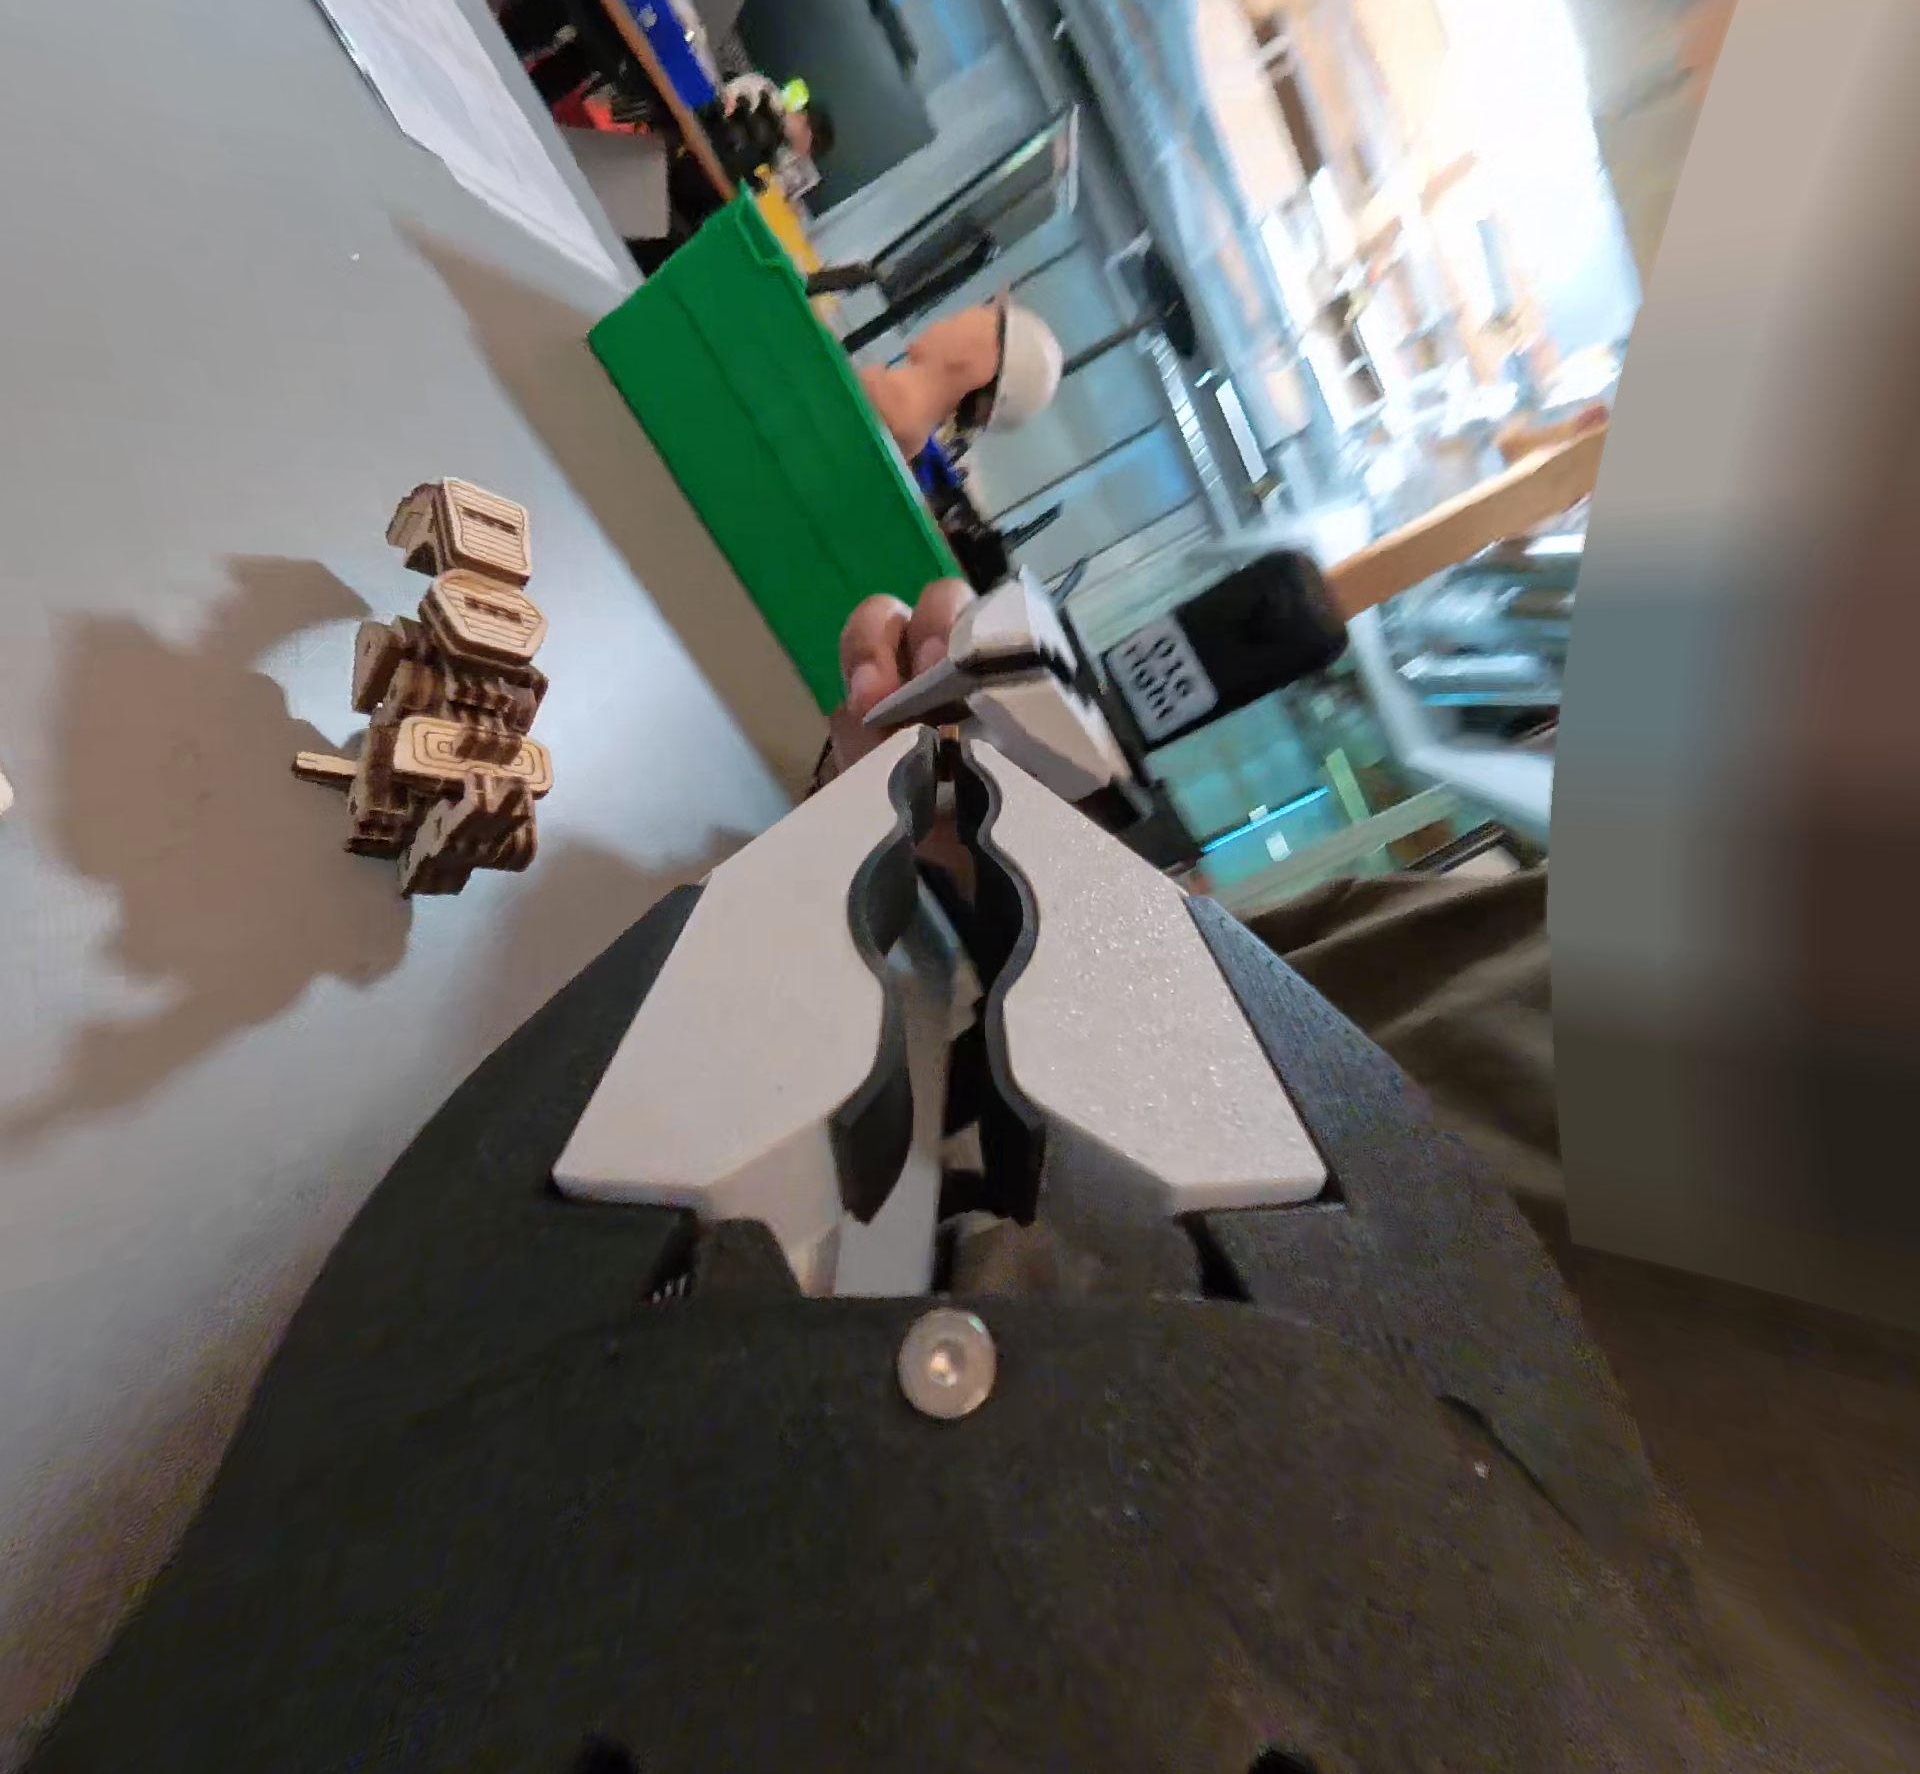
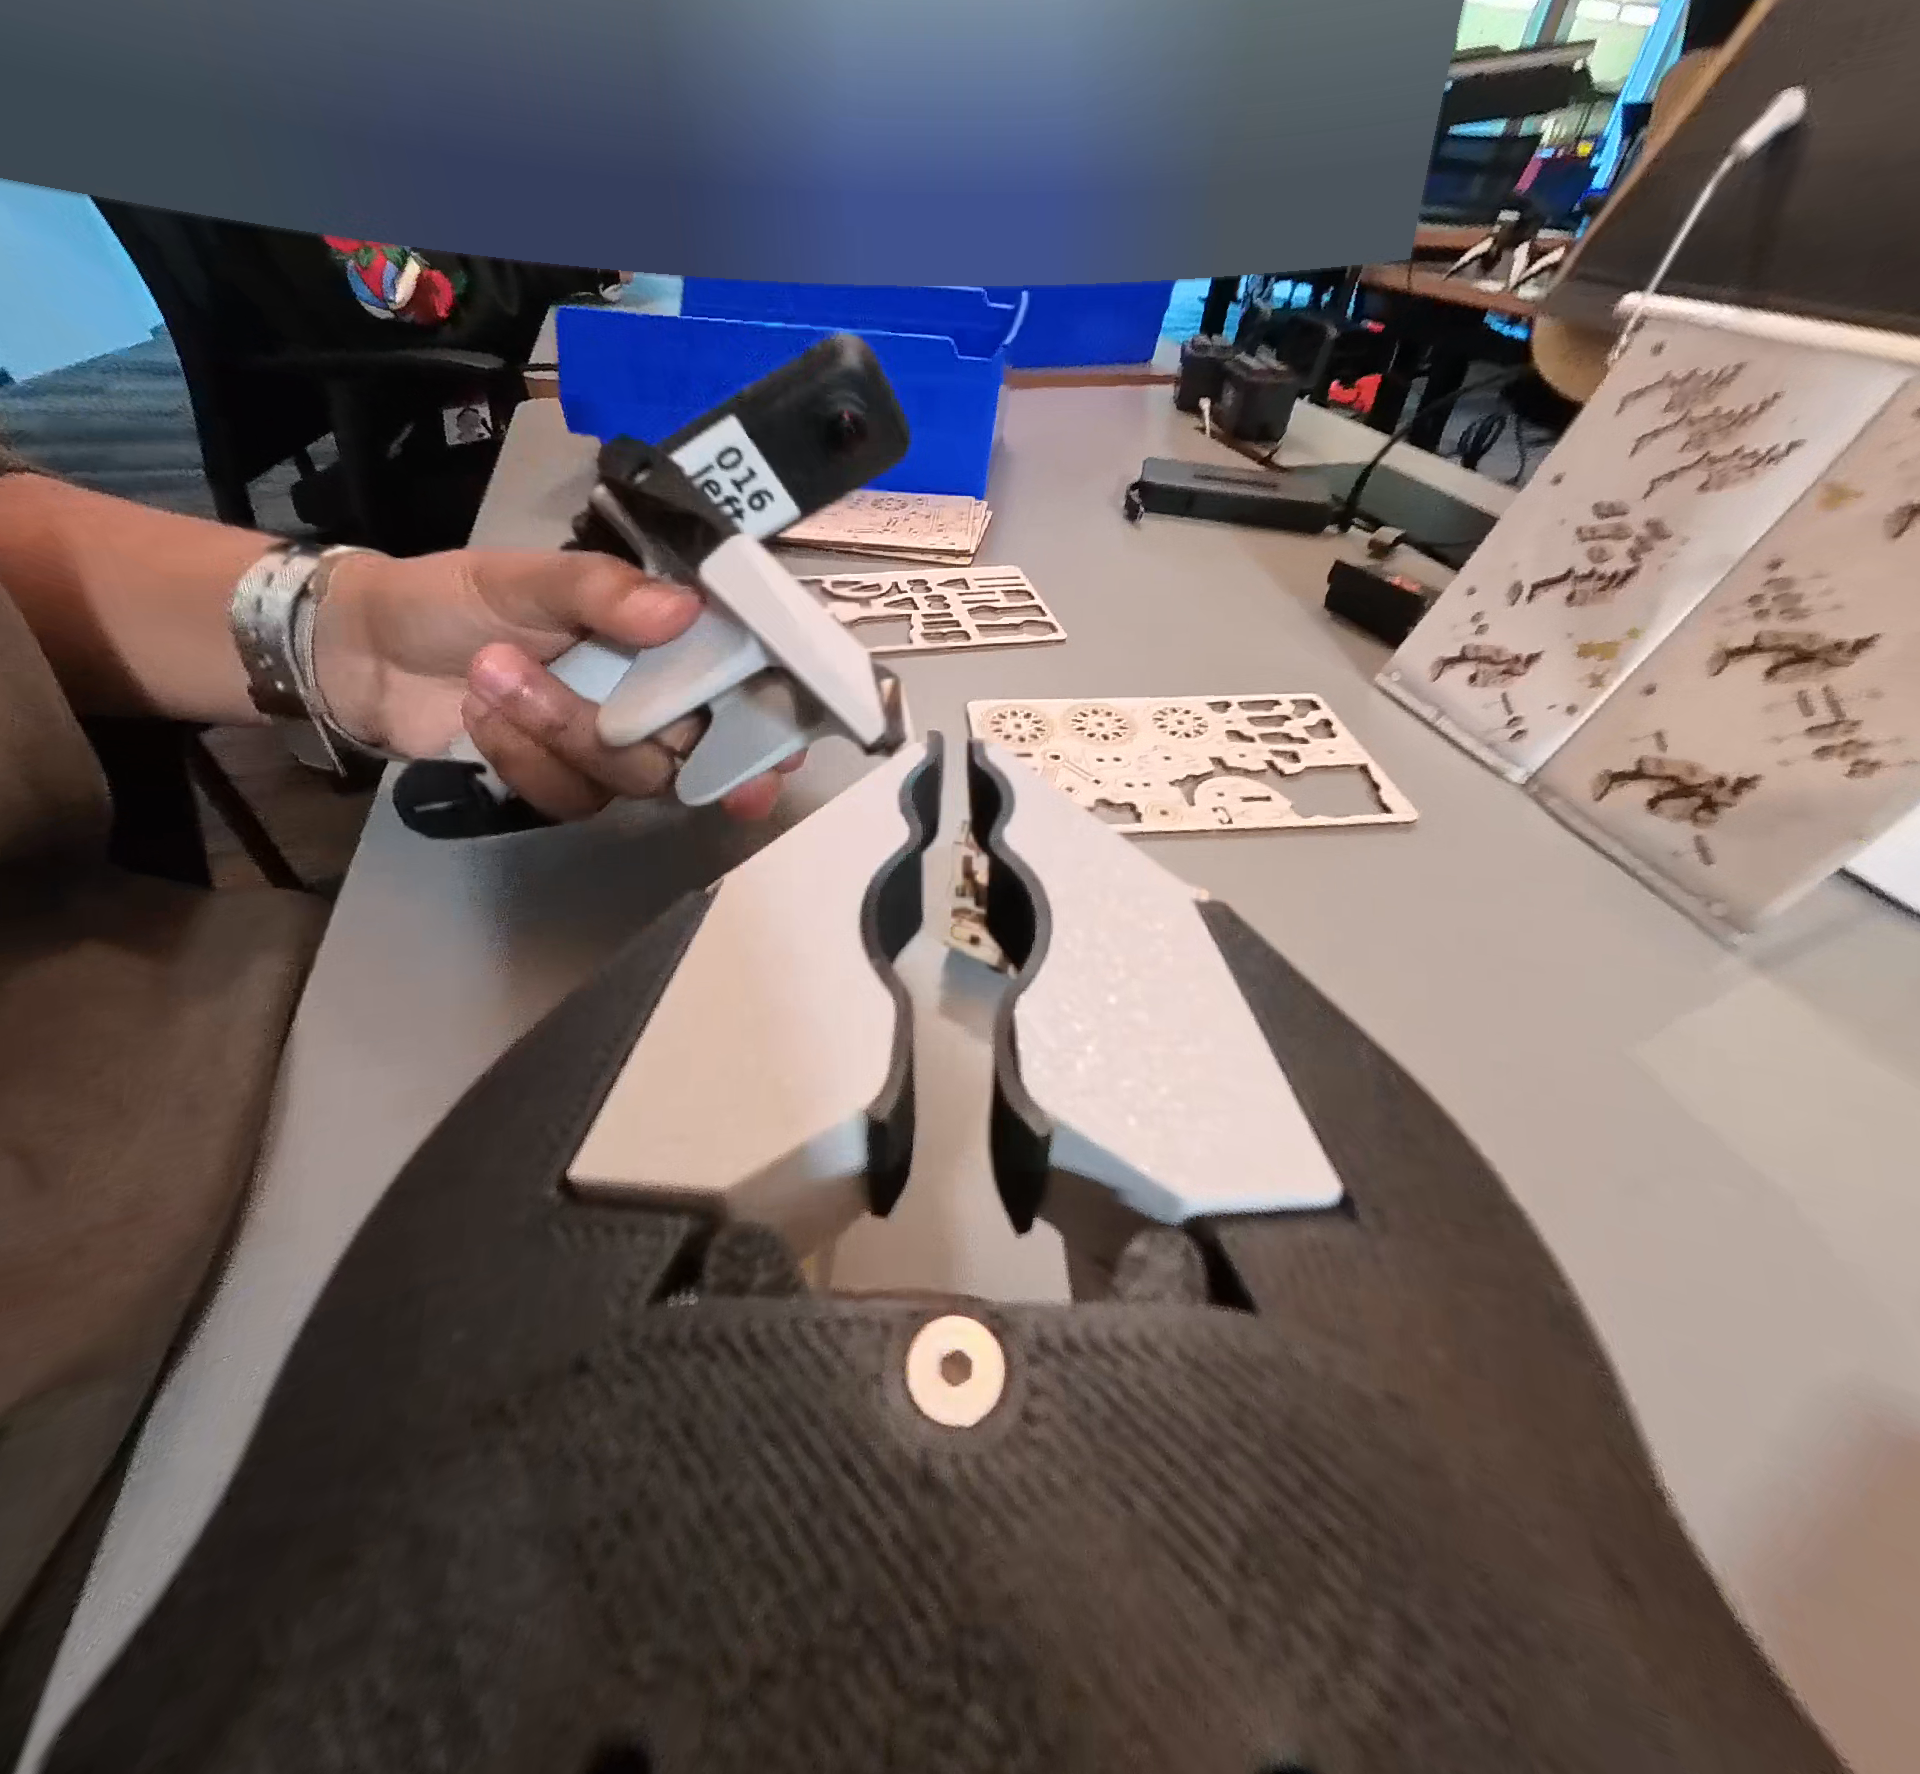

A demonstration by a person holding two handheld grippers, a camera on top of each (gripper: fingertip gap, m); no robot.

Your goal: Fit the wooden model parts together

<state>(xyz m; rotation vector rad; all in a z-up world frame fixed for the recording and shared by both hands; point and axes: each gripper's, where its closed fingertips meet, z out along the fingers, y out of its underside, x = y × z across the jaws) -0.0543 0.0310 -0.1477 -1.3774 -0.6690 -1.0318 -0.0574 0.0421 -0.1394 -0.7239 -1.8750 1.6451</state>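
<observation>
My right gripper (image 2: 951, 750) is shut on a small flat wooden part (image 2: 971, 893) that sits deep between its pads. My left gripper (image 1: 940, 750) is shut, with a tiny brown wooden piece (image 1: 950, 737) pinched at its tips. The two grippers meet tip to tip above the table's near edge. The left gripper (image 2: 885, 711) shows in the right wrist view, held by a hand (image 2: 499, 664). The right gripper (image 1: 935, 685) shows in the left wrist view. A partly built wooden model (image 1: 457, 696) stands on the grey table (image 1: 156, 374), to the left of and apart from both grippers.
Punched wooden part sheets (image 2: 1195, 758) (image 2: 940, 607) and a stack of sheets (image 2: 894, 519) lie on the table. A blue bin (image 2: 779, 384) stands behind them, and a green bin (image 1: 769, 457) shows in the left wrist view. A tilted instruction stand (image 2: 1662, 644) stands at the right. The tips of both grippers are at nearly the same place.
</observation>
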